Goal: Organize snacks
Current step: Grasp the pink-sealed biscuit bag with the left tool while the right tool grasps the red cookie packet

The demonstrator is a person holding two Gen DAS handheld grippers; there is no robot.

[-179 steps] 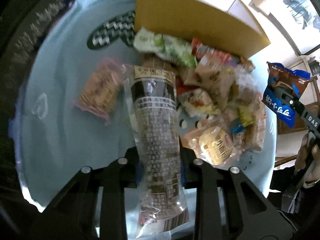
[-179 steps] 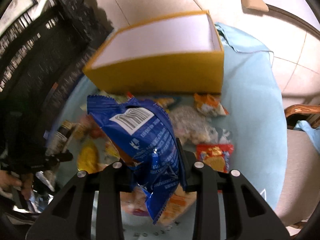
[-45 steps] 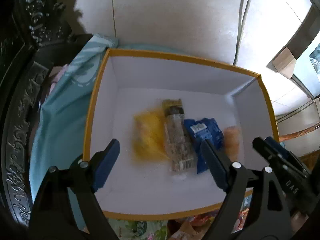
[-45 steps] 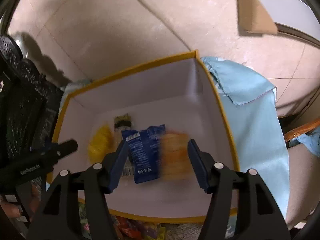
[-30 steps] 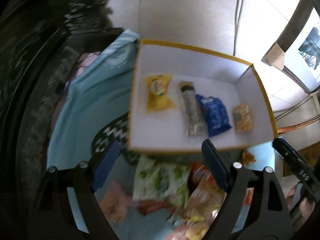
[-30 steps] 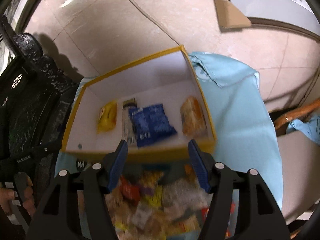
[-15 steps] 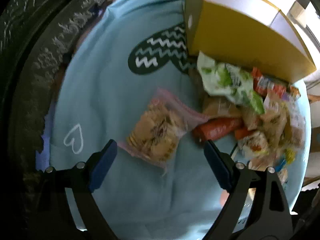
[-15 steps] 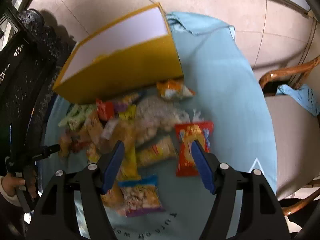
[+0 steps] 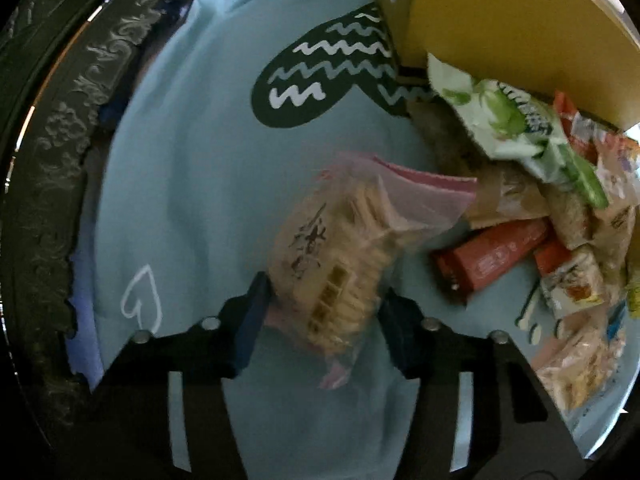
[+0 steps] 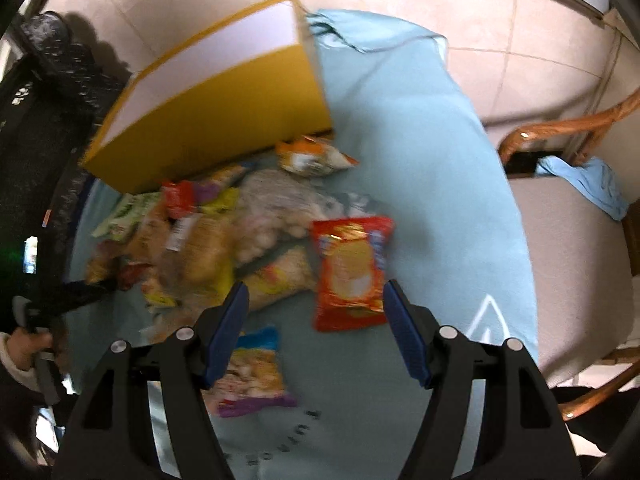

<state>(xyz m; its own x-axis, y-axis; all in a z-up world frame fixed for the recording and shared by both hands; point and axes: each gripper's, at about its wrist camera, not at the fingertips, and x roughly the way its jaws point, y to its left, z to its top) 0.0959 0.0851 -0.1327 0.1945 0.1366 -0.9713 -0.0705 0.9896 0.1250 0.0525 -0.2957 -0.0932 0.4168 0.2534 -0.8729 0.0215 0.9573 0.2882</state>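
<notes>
Snacks (image 10: 256, 240) heaped on surface beside yellow box (image 10: 224, 120) | left gripper (image 9: 322, 312), back from box, now closing around cracker bag (image 9: 344, 256) | right gripper (image 10: 316, 320) wide, empty, over red packet (image 10: 350, 272) | next load starting

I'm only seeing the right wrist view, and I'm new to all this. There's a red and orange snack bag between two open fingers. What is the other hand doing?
Observer: The left gripper has its fingers around a pink-edged cracker bag, lying apart from the main snack pile.
Operator: Is it gripping the bag yet?
Observer: The fingers sit against the bag's sides, but the picture is blurred, so I cannot tell whether they press it.
Operator: What lies past that bag?
Observer: A dark patch with white zigzag lines printed on the blue cloth, partly under the yellow box.
</notes>
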